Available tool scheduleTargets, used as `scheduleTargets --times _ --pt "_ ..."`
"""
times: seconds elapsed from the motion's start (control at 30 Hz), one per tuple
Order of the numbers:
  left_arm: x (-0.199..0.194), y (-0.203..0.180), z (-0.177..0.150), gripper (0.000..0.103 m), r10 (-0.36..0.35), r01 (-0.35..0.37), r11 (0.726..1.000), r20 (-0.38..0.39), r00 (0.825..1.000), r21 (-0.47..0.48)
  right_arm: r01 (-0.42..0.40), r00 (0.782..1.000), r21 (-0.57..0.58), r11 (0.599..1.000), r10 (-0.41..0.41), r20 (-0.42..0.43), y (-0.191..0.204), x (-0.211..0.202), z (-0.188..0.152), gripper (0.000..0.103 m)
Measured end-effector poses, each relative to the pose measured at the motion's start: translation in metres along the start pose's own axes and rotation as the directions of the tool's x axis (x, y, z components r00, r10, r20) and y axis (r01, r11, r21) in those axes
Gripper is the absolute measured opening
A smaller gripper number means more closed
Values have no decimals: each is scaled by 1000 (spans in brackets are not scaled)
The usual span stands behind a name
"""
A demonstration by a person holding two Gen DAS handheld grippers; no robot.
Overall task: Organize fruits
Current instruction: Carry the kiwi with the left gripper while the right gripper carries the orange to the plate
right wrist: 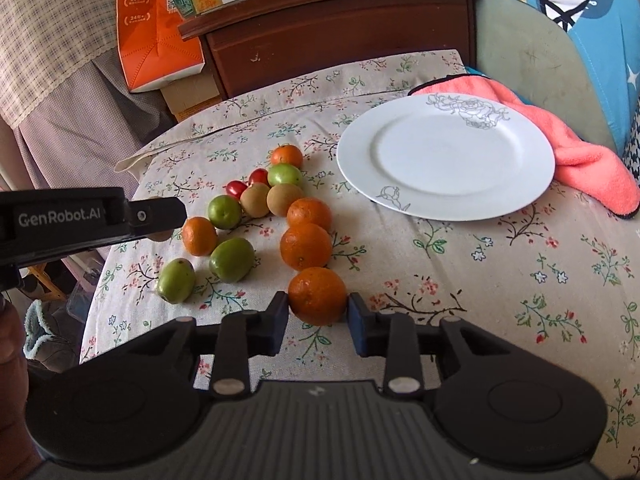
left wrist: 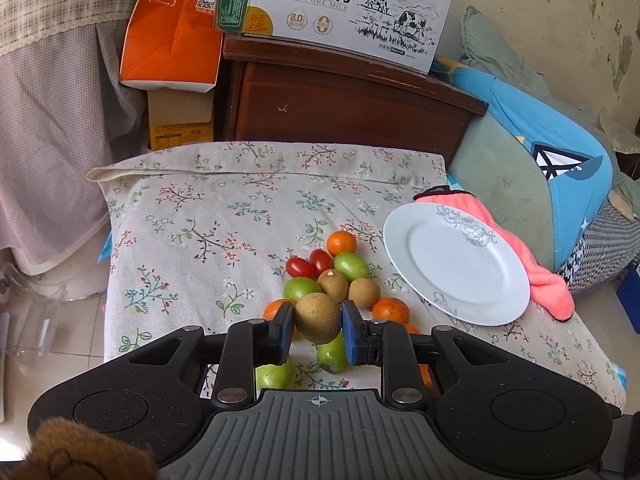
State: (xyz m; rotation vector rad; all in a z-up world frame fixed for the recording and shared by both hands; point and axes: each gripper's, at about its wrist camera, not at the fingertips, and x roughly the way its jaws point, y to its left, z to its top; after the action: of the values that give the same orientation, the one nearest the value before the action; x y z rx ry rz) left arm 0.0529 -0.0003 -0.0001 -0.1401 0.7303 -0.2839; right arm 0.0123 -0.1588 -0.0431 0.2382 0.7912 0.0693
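A: What does the left tool [left wrist: 317, 330] have between its pads?

B: It is clamped on a brown, round fruit [left wrist: 318, 318], one pad pressed to each side, and the fruit is held clear above the cloth. In the right wrist view the same tool reaches in from the left edge over the pile.

A: And the right tool [right wrist: 318, 320]?

B: Its jaws sit on either side of the nearest orange [right wrist: 318, 295], the pads touching or all but touching the peel. The orange seems to rest on the flowered cloth [right wrist: 480, 280] that covers the tabletop.

A: What lies just beyond that orange?

B: Two more oranges [right wrist: 306, 246] in a line running away from the tool, touching one another. To their left lie green fruits [right wrist: 232, 260], another orange [right wrist: 199, 236], two more brown fruits [right wrist: 285, 199], and two small red tomatoes [right wrist: 237, 189] at the far side of the cluster, with one last orange [right wrist: 286, 156] beyond them.

A: Where is the plate?

B: The white plate [right wrist: 446, 200] with a grey flower print stands to the right of the fruit, apart from it, nothing on it. Its far edge overlaps a pink towel [right wrist: 592, 168]. Behind the cloth stands a dark wooden cabinet [right wrist: 340, 40] with a milk carton box [left wrist: 340, 4] on top.
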Motion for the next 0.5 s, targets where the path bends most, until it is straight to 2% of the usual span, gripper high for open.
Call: scheduleTargets --times 0.17,0.37,0.5 --pt "-1 -11 9 23 -43 43 999 4 999 26 -15 1000 4 1000 15 21 -4 -20 14 32" --pt "9 -33 22 23 -119 120 990 -13 993 68 -21 998 -56 998 24 60 -22 -39 52 32" --pt "22 -48 28 23 -167 171 980 -40 985 103 -28 999 17 999 28 36 -49 -34 71 32"
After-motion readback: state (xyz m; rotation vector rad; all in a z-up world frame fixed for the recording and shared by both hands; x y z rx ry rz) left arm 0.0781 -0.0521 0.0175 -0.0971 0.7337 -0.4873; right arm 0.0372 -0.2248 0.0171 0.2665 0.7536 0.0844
